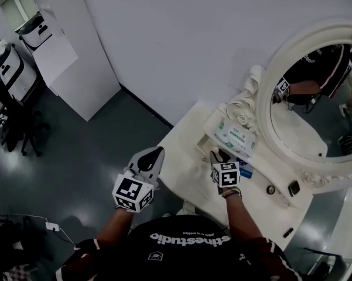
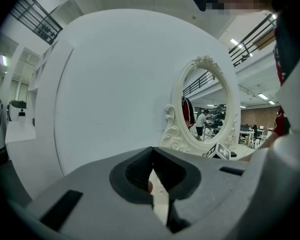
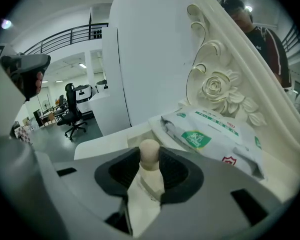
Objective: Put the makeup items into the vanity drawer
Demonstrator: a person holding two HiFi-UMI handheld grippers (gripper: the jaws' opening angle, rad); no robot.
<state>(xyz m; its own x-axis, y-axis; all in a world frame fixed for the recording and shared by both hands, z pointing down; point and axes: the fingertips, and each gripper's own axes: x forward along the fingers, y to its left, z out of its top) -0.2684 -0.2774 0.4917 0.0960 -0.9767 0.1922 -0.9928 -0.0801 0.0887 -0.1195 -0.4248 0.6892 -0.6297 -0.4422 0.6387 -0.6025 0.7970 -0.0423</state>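
Note:
My right gripper (image 1: pixel 220 156) hovers over the white vanity top (image 1: pixel 184 151), close to the wet wipes pack (image 1: pixel 236 138). In the right gripper view its jaws (image 3: pixel 150 160) are shut on a cream tube (image 3: pixel 144 194) whose round beige cap (image 3: pixel 150 151) sticks out past the pads. Just beyond the cap lies a shallow open drawer (image 3: pixel 135 132), also visible as the drawer (image 1: pixel 207 146) in the head view. My left gripper (image 1: pixel 154 155) hangs off the vanity's left edge, shut, with nothing clearly between its jaws (image 2: pixel 152 173). It faces the oval mirror (image 2: pixel 205 106).
The wipes pack (image 3: pixel 212 134) lies against the carved mirror frame (image 1: pixel 263 92). A blue item (image 1: pixel 245 170), a small ring-shaped thing (image 1: pixel 270 189) and a dark small item (image 1: pixel 293 188) lie on the vanity top. White cabinets (image 1: pixel 70 45) and an office chair (image 1: pixel 14 122) stand at the left.

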